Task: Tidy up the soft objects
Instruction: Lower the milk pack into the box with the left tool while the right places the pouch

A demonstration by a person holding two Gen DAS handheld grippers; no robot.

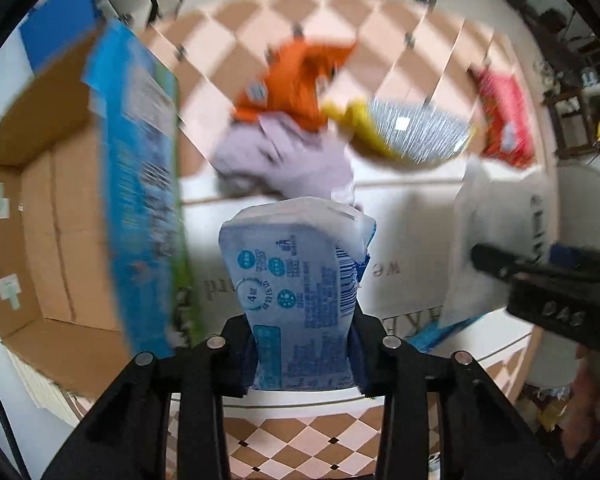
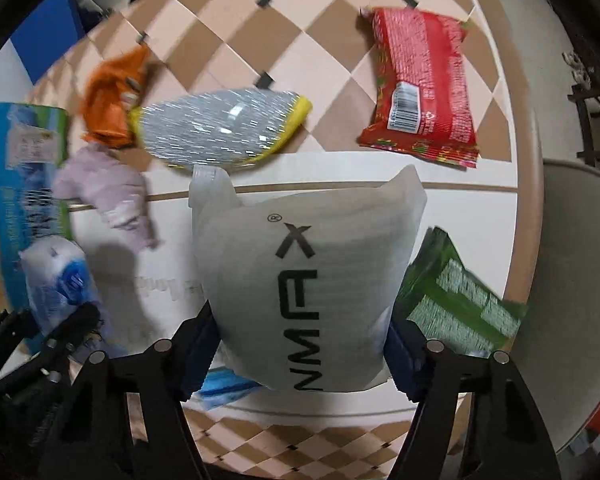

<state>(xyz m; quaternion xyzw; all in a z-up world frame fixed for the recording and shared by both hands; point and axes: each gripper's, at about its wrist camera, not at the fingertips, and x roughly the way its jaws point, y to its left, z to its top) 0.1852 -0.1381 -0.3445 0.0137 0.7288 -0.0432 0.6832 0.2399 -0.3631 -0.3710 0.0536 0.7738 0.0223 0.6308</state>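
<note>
Soft objects are spread over a checkered tabletop [image 2: 324,0], and two of them are in my grip at present. I read the task as roughly at its midpoint or earlier; that is a judgement, not a count.

Left gripper [image 1: 304,354]: jaws closed on a blue-and-white tissue pack [image 1: 296,288], which stands upright between the fingers, clear of the table. Right gripper [image 2: 302,354]: jaws clamped on the sides of a white foam pouch [image 2: 300,272] with black lettering; it bulges above the fingertips. Both grippers point steeply down.

Destination, as I judge it: the open cardboard box [image 1: 56,240] at the left of the left wrist view. One tall blue-and-green package [image 1: 140,200] stands at its near edge; blur prevents me from telling whether it is inside the box or leaning against it. I see nothing else stowed.

Remaining on the table:
- orange bag [image 2: 114,100], touching the item below;
- silver pouch with yellow edging [image 2: 220,124];
- lilac cloth [image 2: 108,192], just beside the orange bag;
- red snack packet [image 2: 420,88], well apart at the far right;
- green packet [image 2: 456,304], close by the right gripper.

Outstanding work: deliver the two held items, then collect these five. The cloth will likely sag when lifted.
</note>
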